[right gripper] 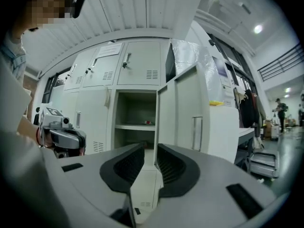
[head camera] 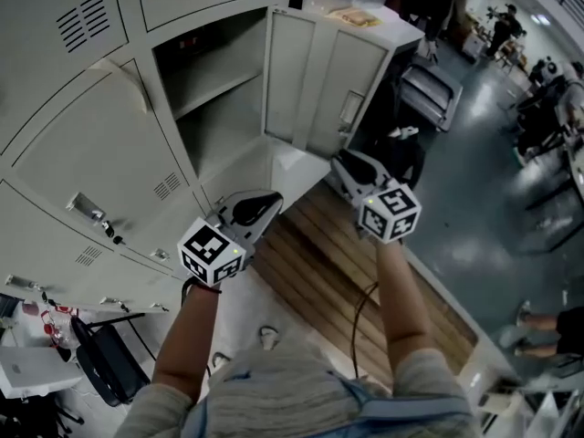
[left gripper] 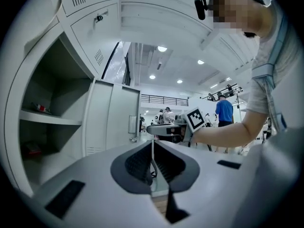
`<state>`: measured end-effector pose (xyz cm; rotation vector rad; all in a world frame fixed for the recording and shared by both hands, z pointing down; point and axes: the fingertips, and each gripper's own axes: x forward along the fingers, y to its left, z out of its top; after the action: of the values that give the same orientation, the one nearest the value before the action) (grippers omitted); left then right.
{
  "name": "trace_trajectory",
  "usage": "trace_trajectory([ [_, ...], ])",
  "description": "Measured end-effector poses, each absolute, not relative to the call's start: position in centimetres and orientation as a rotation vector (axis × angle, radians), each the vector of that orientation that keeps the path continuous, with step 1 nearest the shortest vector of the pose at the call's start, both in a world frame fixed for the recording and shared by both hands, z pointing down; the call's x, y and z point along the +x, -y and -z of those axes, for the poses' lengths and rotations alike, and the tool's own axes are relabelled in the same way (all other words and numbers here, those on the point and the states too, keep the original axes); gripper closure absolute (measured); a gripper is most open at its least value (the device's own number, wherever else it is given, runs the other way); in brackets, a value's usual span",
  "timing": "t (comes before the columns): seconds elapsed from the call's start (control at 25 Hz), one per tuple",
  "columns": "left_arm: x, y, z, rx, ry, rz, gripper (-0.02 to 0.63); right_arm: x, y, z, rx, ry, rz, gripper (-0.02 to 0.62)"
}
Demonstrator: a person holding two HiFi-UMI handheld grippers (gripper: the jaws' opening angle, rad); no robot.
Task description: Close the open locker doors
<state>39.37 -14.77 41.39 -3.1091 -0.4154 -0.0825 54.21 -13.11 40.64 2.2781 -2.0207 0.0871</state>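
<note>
- Seen from the head view, looking steeply down: a bank of pale grey lockers (head camera: pixel 100 153) fills the left. One open locker door (head camera: pixel 324 80) stands swung out at the right of its open compartment (head camera: pixel 233 130), which has a shelf (head camera: pixel 212 88) across it.
- The left gripper (left gripper: pixel 152 146) has its jaws closed together on nothing. It hovers low in front of the compartment, apart from the door.
- The right gripper (right gripper: pixel 150 148) has its jaws a narrow slot apart and empty. The door's edge shows through the slot, but farther off, not between the pads. In the head view this gripper sits near the door's lower corner, not touching it.
- Closing does not look begun; the door has yet to be pushed round to the locker frame.
- Risk: the door face is smooth painted metal, so a gripper pushing at a slant could skid off and strike the frame.
- Risk: a hard shove may bounce the door back before it catches, leaving it ajar.
- Risk: the left gripper is in front of the opening — the swinging door could pinch it there.
- Risk: a small item (right gripper: pixel 148 122) lies on the shelf. It is too small to identify, and I cannot tell whether it juts out enough to block the door.
- A white panel (head camera: pixel 297 173) below the door may be a second open door; I cannot tell.
- Underfoot, wooden slats (head camera: pixel 319 272) and a dark cable (head camera: pixel 354 318) could trip a step forward.
</note>
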Motion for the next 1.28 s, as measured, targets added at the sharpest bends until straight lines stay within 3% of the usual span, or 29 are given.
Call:
trace_trajectory([
  [0.2,41.9,15.5,-41.2,-3.121,0.387,0.073,0.603,58.1,13.0,-41.1,2.285,2.000,-0.114,0.531],
  [0.28,42.5,15.8,-41.2,-3.125,0.375,0.069,0.601,59.0,13.3,-41.5,2.269,2.004,-0.135,0.501],
  [0.76,43.3,16.4,-41.4,-3.134,0.362,0.074,0.601,66.4,13.9,-41.0,2.330,1.944,-0.153,0.500],
  [1.28,42.6,16.6,-41.4,-3.130,0.354,0.079,0.601,68.4,15.6,-41.6,2.282,1.913,-0.152,0.502],
])
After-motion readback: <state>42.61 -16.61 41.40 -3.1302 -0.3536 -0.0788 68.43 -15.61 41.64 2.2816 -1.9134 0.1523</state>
